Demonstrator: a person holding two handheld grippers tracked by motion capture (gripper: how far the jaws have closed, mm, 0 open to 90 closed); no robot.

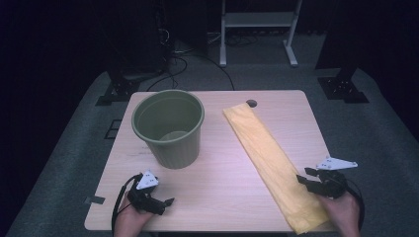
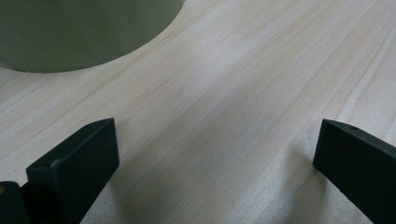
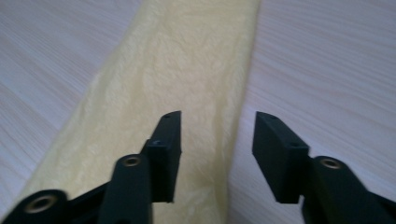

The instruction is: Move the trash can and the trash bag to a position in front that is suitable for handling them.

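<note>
A long yellow cloth (image 1: 269, 158) lies folded in a strip that runs from the table's far middle to its near right corner. My right gripper (image 1: 302, 177) hovers at the strip's right edge near that corner, open, with the cloth's edge (image 3: 196, 93) under its jaws and nothing pressed between them. A green ribbed bucket (image 1: 169, 126) stands upright left of centre, its wall (image 2: 84, 32) looming at the upper left of the left gripper view. My left gripper (image 1: 168, 205) rests low near the front left edge, open wide over bare wood.
The light wooden table (image 1: 217, 177) has a small round hole (image 1: 251, 103) at its far edge, just beyond the cloth's far end. Dark stands and a white frame (image 1: 257, 29) rise from grey carpet behind the table.
</note>
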